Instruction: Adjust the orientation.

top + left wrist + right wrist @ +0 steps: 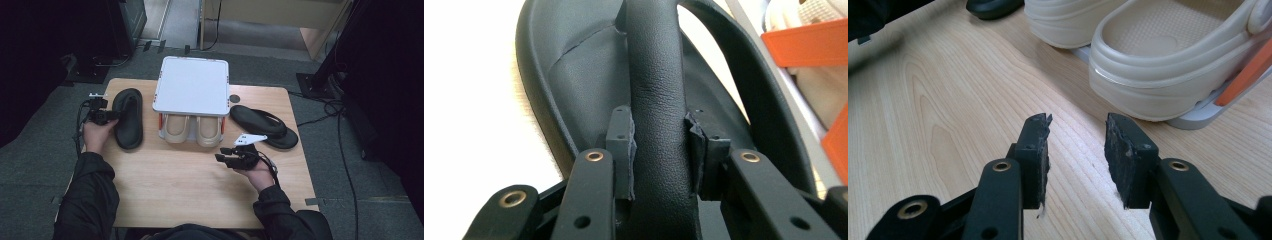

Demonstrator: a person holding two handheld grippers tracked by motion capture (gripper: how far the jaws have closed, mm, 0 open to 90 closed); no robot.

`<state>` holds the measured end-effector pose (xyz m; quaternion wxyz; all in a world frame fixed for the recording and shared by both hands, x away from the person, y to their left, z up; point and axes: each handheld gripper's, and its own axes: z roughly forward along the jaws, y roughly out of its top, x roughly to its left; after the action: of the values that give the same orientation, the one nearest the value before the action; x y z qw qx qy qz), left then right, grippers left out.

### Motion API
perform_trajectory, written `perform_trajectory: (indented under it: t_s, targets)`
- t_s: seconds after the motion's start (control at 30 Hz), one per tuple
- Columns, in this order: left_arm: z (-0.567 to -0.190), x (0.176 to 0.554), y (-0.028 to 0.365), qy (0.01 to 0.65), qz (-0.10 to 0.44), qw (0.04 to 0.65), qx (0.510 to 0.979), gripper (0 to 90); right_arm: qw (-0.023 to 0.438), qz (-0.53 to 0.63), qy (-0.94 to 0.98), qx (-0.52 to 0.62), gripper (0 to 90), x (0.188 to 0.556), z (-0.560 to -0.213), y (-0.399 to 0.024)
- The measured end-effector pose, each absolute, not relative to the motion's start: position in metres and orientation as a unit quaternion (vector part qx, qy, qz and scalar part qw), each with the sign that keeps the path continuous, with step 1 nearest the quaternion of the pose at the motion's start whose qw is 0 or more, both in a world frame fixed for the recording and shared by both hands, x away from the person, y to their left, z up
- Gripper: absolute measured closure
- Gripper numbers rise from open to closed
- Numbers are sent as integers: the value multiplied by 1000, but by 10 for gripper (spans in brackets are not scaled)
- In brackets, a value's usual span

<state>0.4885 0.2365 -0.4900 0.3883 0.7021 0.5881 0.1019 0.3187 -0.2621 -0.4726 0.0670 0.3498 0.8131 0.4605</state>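
My left hand-held gripper (659, 150): closed on the strap of the black sandal; both pads press the strap's sides in the left gripper view. In the high view it sits at the left of the frame (102, 116), at the sandal's left edge.
Strap (656, 90): thick, black, grained; it runs up the middle of the left gripper view between my pads.
Black sandal, held one (128, 117): lies flat on the bench, left of centre in the high view, lengthwise up the frame. Insole (574, 75) smooth and dark.
My right hand-held gripper (1077, 150): jaws part-way apart, nothing between the pads, only bare wood under the gap. In the high view it is just right of centre (225, 152), pointing left, above the bench surface; whether it touches the wood I cannot tell.
Bench (190, 190): light wood; near half bare.
Beige clogs (194, 129): a pair, side by side, on the lower level of the rack, centre of the high view; also upper right of the right gripper view (1168, 60).
Rack (192, 85): white flat top, orange posts, standing at the bench's far middle.
Second black sandal (263, 126): right of the rack, lying at a slant on the bench, well apart from the held one.
Floor (380, 200): grey, with cables at the right of the frame.
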Motion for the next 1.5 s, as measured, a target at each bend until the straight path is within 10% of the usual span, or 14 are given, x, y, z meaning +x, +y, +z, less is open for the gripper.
perform_trajectory:
  t_s: [1.5]
  targets:
    - [-398, 466, 218, 559, 83, 430, 704, 683, 57, 470, 812, 342, 615, 333, -471, -253]
